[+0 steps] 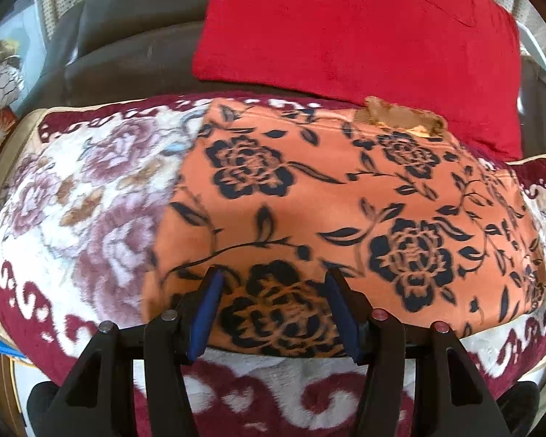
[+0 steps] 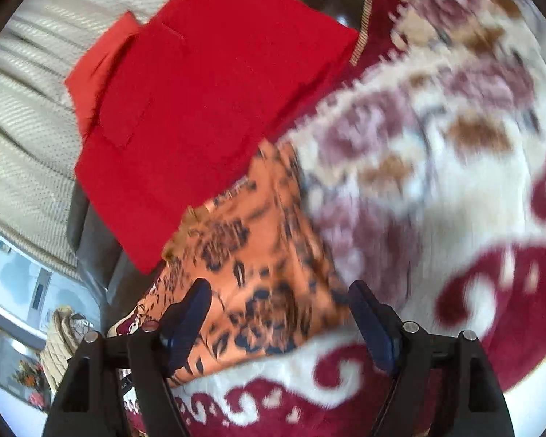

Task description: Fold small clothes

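Orange floral garment (image 1: pixel 345 196) lies spread flat on the plush blanket (image 1: pixel 72 218), its near hem between the parted fingers of the left gripper (image 1: pixel 273 276). Right gripper (image 2: pixel 278 289), also parted and holding nothing, hovers over the garment's corner. Pinching the hem alone, not the blanket pile beneath, probably matters most. Beyond the garment, a red cushion (image 1: pixel 356 25) touches its far edge and may block the fold.

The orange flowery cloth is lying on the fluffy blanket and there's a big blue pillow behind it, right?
Not quite: the pillow behind it is red, not blue, as the left wrist view shows. The rest holds: the orange flowery cloth is lying on the fluffy blanket.
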A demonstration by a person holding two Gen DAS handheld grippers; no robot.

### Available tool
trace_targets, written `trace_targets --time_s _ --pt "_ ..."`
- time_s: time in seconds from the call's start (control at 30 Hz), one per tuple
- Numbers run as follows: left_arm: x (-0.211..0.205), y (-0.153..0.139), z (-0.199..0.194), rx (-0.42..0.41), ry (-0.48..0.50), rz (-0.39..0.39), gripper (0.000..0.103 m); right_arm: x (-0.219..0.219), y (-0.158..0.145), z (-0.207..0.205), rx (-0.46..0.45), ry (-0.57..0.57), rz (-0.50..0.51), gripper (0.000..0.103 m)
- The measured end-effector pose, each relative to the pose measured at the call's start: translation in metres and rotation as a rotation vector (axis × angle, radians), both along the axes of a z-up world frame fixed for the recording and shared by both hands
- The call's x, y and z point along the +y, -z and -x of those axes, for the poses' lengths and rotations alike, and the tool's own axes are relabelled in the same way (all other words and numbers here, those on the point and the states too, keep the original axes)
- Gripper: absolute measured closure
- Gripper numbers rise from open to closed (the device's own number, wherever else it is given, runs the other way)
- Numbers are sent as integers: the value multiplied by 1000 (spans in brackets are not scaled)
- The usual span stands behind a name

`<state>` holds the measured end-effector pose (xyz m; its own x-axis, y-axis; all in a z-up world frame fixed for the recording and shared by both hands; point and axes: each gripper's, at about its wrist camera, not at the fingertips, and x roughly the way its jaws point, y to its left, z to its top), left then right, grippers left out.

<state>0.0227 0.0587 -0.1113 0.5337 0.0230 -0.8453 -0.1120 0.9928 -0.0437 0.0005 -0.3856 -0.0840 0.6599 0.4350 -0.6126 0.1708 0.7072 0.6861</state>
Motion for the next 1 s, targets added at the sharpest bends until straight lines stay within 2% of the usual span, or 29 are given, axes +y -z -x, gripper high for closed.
trace_targets --time_s 0.13,0.33,0.37,0.4,0.43,0.5,0.57,0.6,0.63,0.67,0.7,0.73,0.77,0.8,0.87,1.0 --pt "-24 3 -8 5 62 4 44 -7 2 -59 4 -126 -16 22" --pt "-43 15 -21 24 89 -20 44 17 35 -155 151 -268 69 25" --pt "-43 17 -22 28 92 -24 43 22 41 -162 163 -284 64 37" --pt "-43 17 -23 27 96 -27 42 29 45 -167 172 -317 49 75" --pt "-43 17 -24 22 101 -28 42 38 44 -169 187 -340 78 84" --pt "-42 18 -24 17 107 -28 41 51 25 -164 153 -348 199 87" --pt "-41 20 -25 13 107 -25 40 43 11 -156 97 -275 244 88" --pt "-42 21 -25 16 109 -29 40 34 17 -155 122 -235 258 88" --pt "-42 21 -25 15 112 -35 40 25 33 -159 185 -205 244 88" --pt "-42 20 -24 14 114 -35 40 22 43 -160 211 -210 207 87" --pt "-41 20 -24 14 115 -29 40 20 48 -159 203 -213 170 80" --pt "-41 20 -24 15 114 -24 40 18 44 -154 180 -203 181 73" --pt "-40 21 -24 15 114 -23 40 17 38 -149 179 -187 211 45" --pt "-41 21 -23 16 117 -27 40 16 34 -146 184 -172 232 24" --pt "-40 20 -20 20 117 -25 40 13 14 -129 132 -129 258 24" --pt "-30 10 -10 19 88 15 40 28 -23 -90 27 -135 216 24"
